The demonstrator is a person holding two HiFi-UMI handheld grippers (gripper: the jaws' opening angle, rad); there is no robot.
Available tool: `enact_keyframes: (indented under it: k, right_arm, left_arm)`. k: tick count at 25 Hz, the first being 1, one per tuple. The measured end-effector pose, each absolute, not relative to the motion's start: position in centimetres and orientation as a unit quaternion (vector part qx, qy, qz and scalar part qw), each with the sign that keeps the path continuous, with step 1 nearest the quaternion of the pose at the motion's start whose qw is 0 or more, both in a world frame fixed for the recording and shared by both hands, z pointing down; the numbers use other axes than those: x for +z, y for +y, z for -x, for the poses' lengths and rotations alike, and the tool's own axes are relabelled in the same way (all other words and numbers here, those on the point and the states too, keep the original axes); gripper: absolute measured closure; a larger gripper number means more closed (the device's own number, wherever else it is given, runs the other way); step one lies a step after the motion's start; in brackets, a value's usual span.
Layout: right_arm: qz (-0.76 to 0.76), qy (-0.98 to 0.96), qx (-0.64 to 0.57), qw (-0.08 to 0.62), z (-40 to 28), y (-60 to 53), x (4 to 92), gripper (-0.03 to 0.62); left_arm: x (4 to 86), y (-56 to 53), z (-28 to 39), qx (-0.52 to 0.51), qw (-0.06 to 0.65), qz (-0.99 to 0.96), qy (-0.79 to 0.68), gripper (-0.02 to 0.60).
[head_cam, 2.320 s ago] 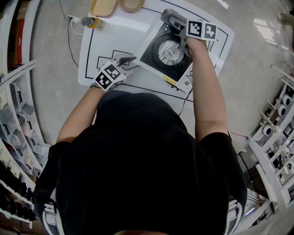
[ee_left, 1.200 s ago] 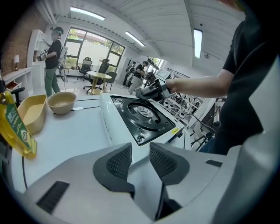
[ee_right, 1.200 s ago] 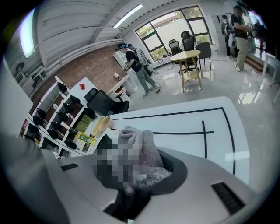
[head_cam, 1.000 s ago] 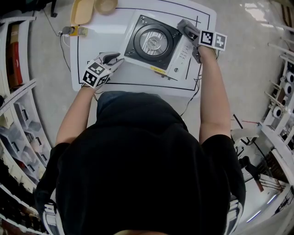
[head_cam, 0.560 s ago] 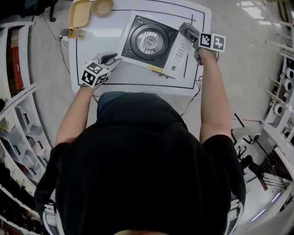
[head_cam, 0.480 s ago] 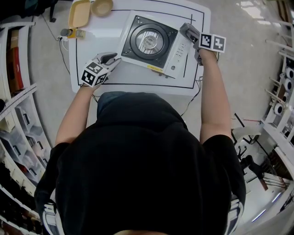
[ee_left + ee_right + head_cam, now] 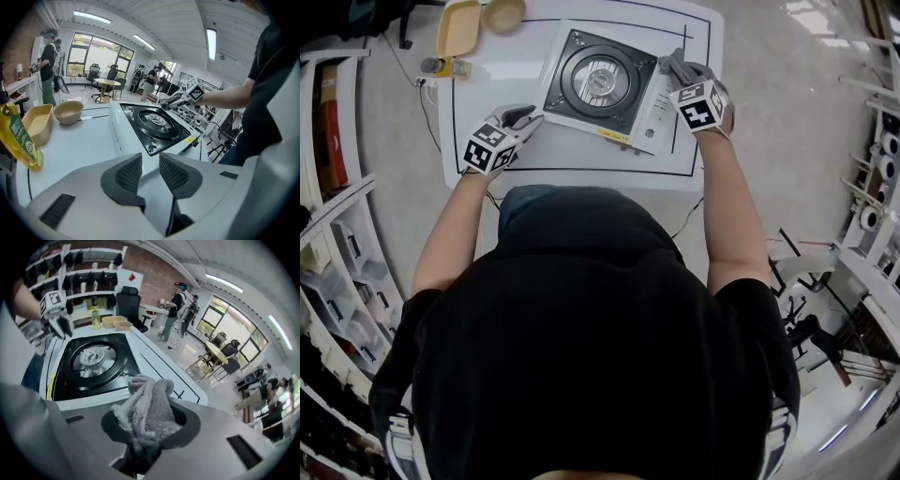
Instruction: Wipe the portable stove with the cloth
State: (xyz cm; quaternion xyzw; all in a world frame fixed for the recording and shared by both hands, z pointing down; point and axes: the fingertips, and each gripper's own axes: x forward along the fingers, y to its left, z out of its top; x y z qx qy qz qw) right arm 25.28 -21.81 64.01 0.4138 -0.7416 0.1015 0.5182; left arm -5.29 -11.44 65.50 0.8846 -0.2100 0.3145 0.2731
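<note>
The white table [image 7: 581, 155] is carrying everything, and the portable stove [image 7: 600, 80] is sitting squarely on it, its black top and round burner [image 7: 93, 359] facing up and its white control strip [image 7: 654, 111] running along its right side. The stove is looking like a stiff, boxy metal body, light enough to slide under a firm rub, with smooth, probably slick painted sides, so bracing it at a corner seems wiser than squeezing it. The left gripper [image 7: 528, 116] is waiting right at the stove's near left corner, its jaws standing apart with nothing pinched between them. The right gripper [image 7: 667, 64] is hovering over the stove's right side, above the control strip, and its jaws are clamping a bunched grey terry cloth [image 7: 145, 408], whose folds are bulging out past the tips toward the stove. The cloth is appearing soft, light and limp, so it is likely to fold and drag rather than push. Gripping it deep in the bunch, as here, is leaving a padded wad to press on the stove's top while the hard jaw tips are staying off the finish.
</note>
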Motion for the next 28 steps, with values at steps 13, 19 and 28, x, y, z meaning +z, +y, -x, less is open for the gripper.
enact_keyframes:
  k: [13,19,28]
  right_arm:
    - [-0.364,-0.742,0.033,0.563,-22.6,-14.3,65.0,0.477]
    - [-0.353,-0.747,0.040,0.563,-21.6,-10.4,64.9,0.477]
    - [-0.333,-0.762,0.062,0.552,-20.5,-4.0,64.6,0.477]
  left_arm:
    - [65.2,-11.2,5.3,0.301,0.274,-0.883,-0.233,0.454]
    - [65.1,-10.9,5.4,0.300,0.271,-0.882,-0.242,0.454]
    - [64.7,-9.9,5.2,0.297,0.272,-0.877,-0.264,0.439]
